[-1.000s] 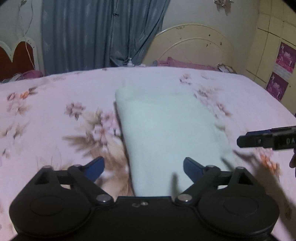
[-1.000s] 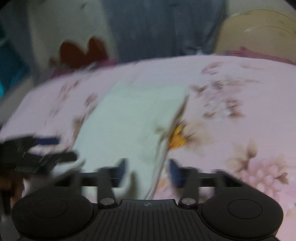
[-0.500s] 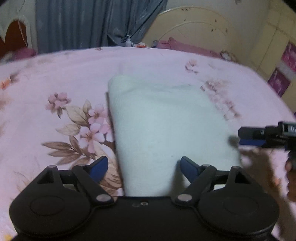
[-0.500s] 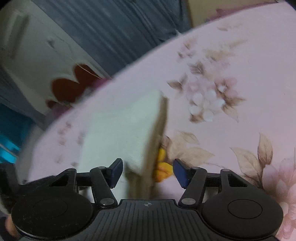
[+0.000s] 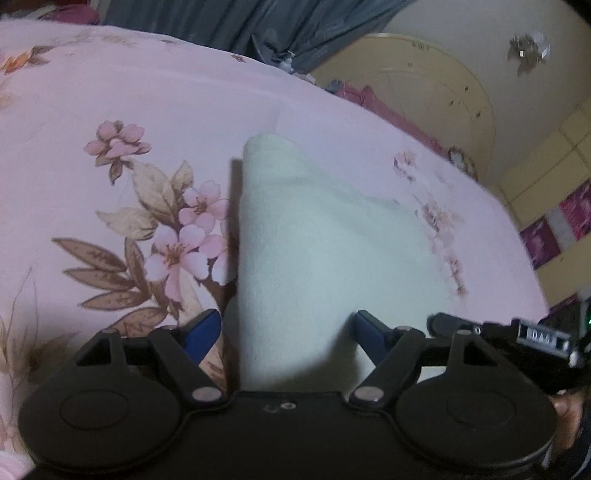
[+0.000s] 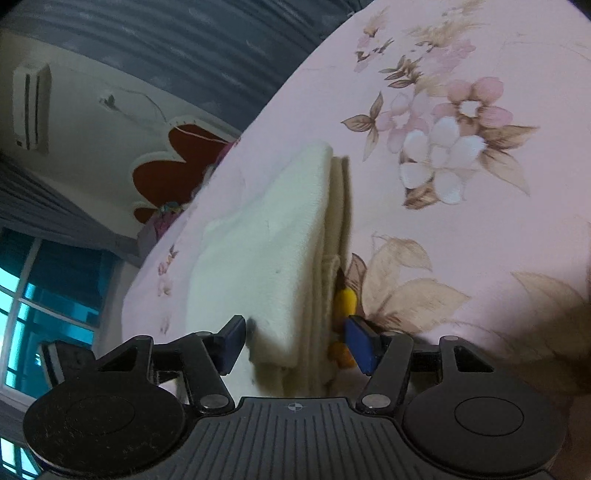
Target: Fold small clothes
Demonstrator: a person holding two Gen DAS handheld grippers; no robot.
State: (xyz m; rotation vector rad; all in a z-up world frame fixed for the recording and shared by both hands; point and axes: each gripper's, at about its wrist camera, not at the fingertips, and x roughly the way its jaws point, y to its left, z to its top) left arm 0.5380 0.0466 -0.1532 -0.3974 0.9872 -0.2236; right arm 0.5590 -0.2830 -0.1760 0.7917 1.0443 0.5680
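A pale cream folded garment [image 5: 317, 251] lies on the pink flowered bedspread [image 5: 140, 110]. My left gripper [image 5: 288, 334] is open, its blue-padded fingers either side of the garment's near edge. The right gripper [image 5: 524, 336] shows at the lower right of the left wrist view. In the right wrist view the garment [image 6: 269, 251] shows stacked layers, with a yellow piece [image 6: 345, 301] at its right side. My right gripper [image 6: 295, 343] is open around the near corner of those layers, rolled to one side.
A cream headboard [image 5: 417, 96] and blue-grey curtain [image 5: 229, 18] stand behind the bed. A red heart-shaped headboard [image 6: 173, 162], a wall air conditioner [image 6: 31, 107] and a window [image 6: 37, 295] show in the right wrist view.
Both grippers moved closer and lower onto the garment's near edge. The right gripper rolled further, and its jaws now straddle the garment's corner.
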